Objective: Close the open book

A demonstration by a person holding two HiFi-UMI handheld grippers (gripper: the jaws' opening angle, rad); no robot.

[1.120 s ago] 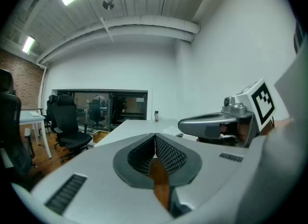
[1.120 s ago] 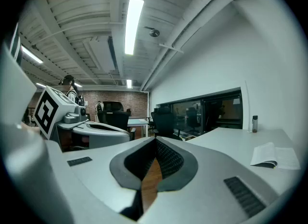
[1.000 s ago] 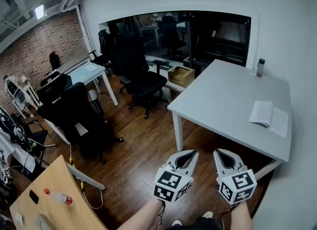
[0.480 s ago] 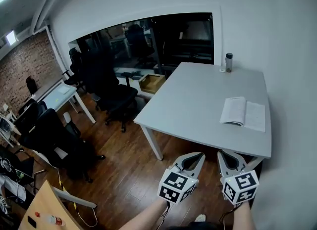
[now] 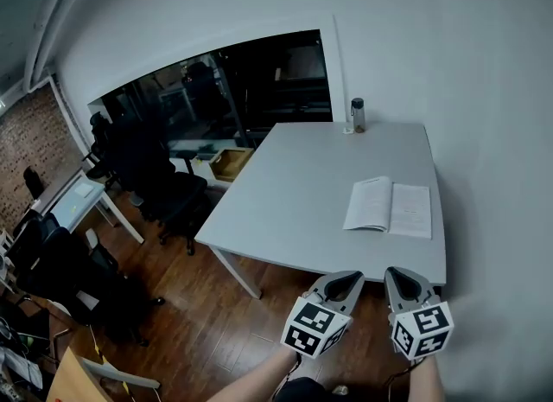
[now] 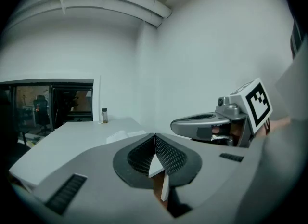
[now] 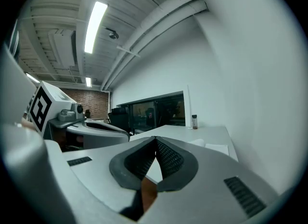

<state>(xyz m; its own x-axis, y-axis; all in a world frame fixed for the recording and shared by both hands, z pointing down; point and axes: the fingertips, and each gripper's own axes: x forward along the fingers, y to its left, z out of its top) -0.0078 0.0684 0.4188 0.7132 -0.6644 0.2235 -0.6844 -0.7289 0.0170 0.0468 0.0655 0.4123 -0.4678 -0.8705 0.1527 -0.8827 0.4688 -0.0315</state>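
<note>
Closer than a second ago, the white bench (image 5: 294, 201) carries the open book (image 5: 389, 208) flat near its right edge, pages up, print too small to read. Left gripper (image 5: 344, 281) and right gripper (image 5: 402, 277) hover by the near edge, jaws pressed together, empty.

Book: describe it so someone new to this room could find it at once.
Start at the big white table that stands against the white wall. The book lies on the table's right side, on the near side of the small bottle standing at the far edge. It is the only flat thing there, spread open to two white pages.
</note>
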